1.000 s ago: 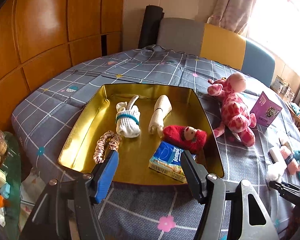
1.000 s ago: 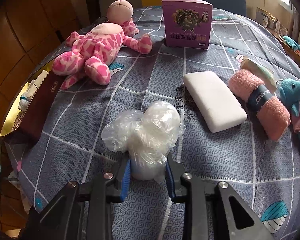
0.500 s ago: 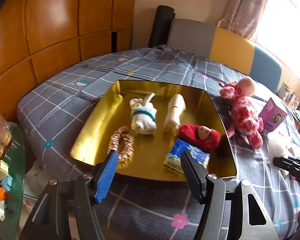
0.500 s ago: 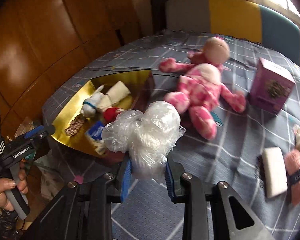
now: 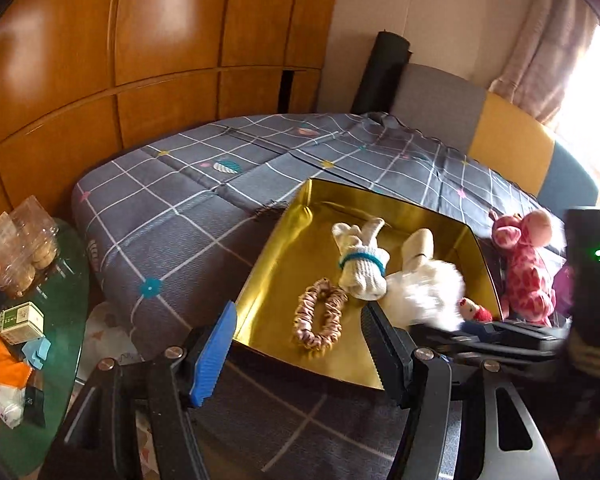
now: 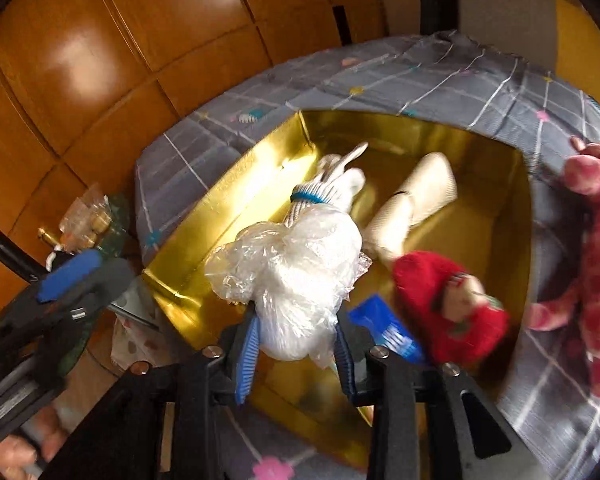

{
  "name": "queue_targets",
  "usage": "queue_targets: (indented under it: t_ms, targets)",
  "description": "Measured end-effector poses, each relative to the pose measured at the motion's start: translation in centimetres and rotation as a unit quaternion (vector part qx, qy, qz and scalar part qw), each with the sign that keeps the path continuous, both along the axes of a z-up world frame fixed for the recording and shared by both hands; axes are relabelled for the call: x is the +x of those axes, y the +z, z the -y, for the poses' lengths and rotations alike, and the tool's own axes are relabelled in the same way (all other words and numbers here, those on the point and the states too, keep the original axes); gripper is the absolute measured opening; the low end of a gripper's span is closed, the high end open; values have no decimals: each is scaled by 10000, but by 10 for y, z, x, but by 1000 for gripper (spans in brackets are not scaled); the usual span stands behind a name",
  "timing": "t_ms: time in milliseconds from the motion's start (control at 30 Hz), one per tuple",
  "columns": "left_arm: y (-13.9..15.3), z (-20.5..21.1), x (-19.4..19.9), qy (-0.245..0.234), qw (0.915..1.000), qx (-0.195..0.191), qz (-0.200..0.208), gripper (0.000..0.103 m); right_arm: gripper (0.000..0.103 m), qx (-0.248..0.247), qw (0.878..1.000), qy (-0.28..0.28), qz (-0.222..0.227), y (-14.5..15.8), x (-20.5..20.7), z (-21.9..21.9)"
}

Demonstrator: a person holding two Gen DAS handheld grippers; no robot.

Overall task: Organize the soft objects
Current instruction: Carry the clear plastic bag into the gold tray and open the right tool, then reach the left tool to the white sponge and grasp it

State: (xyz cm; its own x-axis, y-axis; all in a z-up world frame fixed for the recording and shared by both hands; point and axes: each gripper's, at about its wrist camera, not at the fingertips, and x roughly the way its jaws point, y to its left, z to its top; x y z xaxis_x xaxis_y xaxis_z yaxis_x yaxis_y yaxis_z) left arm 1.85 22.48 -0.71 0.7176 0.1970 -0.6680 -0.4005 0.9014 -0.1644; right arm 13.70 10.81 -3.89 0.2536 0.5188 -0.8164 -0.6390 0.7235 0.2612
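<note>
Crinkled clear plastic wad point(image 6: 296, 276) hangs over the gold tray point(image 6: 236, 184), between the right hand-held gripper's point(image 6: 296, 348) jaws, which have just been opening. The left hand-held gripper point(image 5: 300, 344) stands open, empty, near the tray's edge.

A tray point(image 5: 284, 240) lies on the bed point(image 5: 172, 220). In it, in the left wrist view, a scrunchie point(image 5: 319, 317) lies nearest, a sock roll point(image 5: 362, 270) behind it, a cloth roll point(image 5: 418, 246) to its right. A plastic bundle point(image 6: 296, 276) hangs over the tray. A plush point(image 5: 526, 268) lies right of the tray.
</note>
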Motion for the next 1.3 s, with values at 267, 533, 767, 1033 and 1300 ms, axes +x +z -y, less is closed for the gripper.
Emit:
queue_targets:
  t_ms: [267, 533, 767, 1033, 1300]
  targets:
    - [-4, -7, 0, 82, 9999, -86, -38, 65, 49, 237, 9988, -219, -361, -11, 4, 8]
    - [-4, 17, 2, -279, 9996, 71, -67, 66, 49, 250, 9973, -664, 213, 15, -19, 60]
    - [-1, 52, 3, -818, 9965, 128, -60, 66, 49, 14, 9905, -1207, 658, 28, -41, 112]
    - [4, 96, 5, -1421, 9895, 246, -70, 67, 49, -150, 9761, -1802, 1209, 46, -63, 168]
    - [7, 144, 13, -2157, 9757, 376, -82, 69, 49, -194, 9604, -2432, 1344, 59, -75, 232]
